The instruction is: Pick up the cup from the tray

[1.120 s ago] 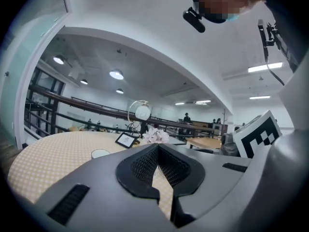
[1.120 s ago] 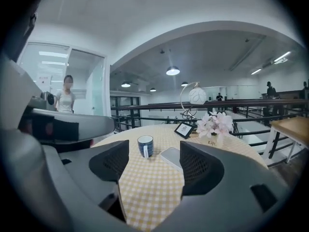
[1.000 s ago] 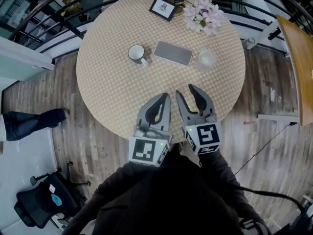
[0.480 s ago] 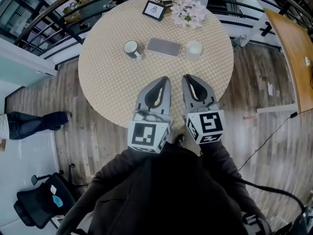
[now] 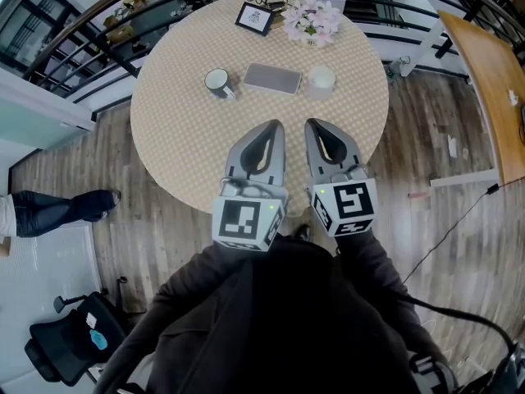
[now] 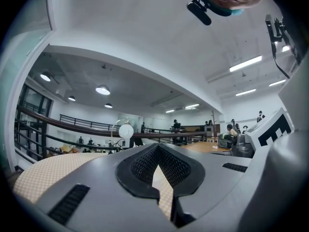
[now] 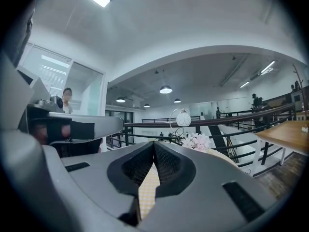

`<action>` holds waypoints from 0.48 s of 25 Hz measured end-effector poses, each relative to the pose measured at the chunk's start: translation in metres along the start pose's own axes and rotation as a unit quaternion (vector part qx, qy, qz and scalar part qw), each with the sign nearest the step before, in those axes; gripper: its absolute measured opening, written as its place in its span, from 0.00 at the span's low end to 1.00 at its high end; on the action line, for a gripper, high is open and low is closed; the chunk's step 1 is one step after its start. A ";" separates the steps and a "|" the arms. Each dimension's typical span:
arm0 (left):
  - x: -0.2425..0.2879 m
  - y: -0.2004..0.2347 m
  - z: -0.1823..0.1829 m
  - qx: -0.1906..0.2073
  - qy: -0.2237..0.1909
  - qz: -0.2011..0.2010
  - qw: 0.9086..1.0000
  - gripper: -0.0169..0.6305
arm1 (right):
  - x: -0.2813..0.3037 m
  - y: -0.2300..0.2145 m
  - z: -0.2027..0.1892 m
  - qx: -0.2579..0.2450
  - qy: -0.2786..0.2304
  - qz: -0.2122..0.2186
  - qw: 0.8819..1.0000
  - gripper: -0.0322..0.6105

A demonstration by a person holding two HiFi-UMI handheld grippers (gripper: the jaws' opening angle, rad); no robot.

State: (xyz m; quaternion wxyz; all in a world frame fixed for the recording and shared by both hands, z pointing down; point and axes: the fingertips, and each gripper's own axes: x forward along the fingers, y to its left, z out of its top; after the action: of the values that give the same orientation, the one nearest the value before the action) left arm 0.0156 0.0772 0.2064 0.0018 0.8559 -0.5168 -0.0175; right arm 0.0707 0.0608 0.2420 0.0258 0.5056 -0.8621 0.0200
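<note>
A white mug [image 5: 217,81] with a dark inside stands left of a flat grey tray [image 5: 272,78] on the round checked table [image 5: 176,134]. A pale translucent cup [image 5: 321,79] stands just right of the tray; neither cup is on it. My left gripper [image 5: 277,125] and right gripper [image 5: 310,125] hover side by side over the table's near edge, well short of the cups. The left gripper's tips [image 6: 157,146] meet with nothing between them. The right gripper [image 7: 154,143] has just been closing and is now shut on nothing.
Pink flowers [image 5: 312,20] and a small framed picture [image 5: 256,18] stand at the table's far side, with cables behind them. A railing runs beyond the table. A person's leg [image 5: 57,208] is on the floor at the left, and a wooden tabletop [image 5: 492,72] at the right.
The right gripper's jaws, slightly apart a second ago, have closed. Both grippers have risen, and the table now sits higher and smaller in the head view.
</note>
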 end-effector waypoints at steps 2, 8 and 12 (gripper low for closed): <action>0.002 0.000 0.000 0.001 0.000 0.000 1.000 0.03 | 0.001 -0.002 0.001 0.001 0.000 0.001 1.000 0.06; 0.004 0.005 -0.002 0.000 0.005 0.002 1.000 0.03 | 0.006 -0.002 0.000 0.008 -0.002 0.003 1.000 0.06; 0.005 0.009 -0.005 -0.003 0.010 0.006 1.000 0.03 | 0.010 -0.001 -0.002 0.011 0.001 0.006 1.000 0.06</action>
State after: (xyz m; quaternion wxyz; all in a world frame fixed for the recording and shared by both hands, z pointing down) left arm 0.0105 0.0688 0.2115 0.0092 0.8531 -0.5215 -0.0107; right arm 0.0670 0.0517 0.2446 0.0210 0.5010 -0.8646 0.0307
